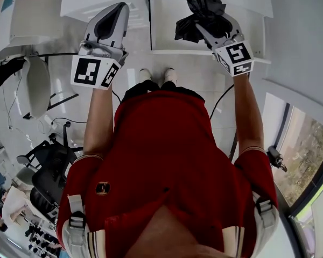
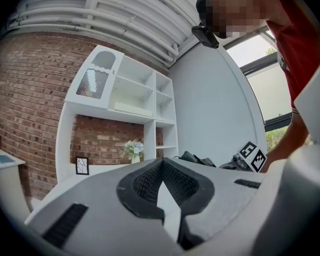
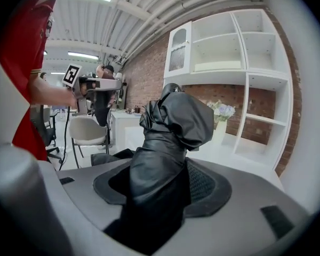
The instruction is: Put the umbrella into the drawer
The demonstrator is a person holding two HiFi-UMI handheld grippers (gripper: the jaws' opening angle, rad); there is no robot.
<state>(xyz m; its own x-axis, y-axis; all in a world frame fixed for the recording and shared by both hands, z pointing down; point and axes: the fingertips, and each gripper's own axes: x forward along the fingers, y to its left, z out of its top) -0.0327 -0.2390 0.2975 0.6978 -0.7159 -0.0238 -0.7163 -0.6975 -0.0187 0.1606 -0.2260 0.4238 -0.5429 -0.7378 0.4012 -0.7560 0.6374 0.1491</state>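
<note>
The black folded umbrella point(image 1: 200, 9) is loose, soft cloth over a stiff core, light and rather slick, so we judge its firm middle the best place to hold. It sits in the right gripper point(image 1: 204, 30), whose jaws stand wide and pinch the bunched cloth. Beneath it, what looks like a pulled-out white drawer point(image 1: 194, 51) shows nothing inside. Our left gripper point(image 1: 116, 11) is empty, jaws pressed together. The shelves point(image 3: 256, 79) behind hold 1 vase of flowers point(image 3: 221, 111)

No word, brand or number can be read. Only black-and-white square code patterns are shown on the white marker cube point(image 1: 94, 71) of the left gripper point(image 1: 117, 8) and on that of the right gripper point(image 1: 200, 27).
</note>
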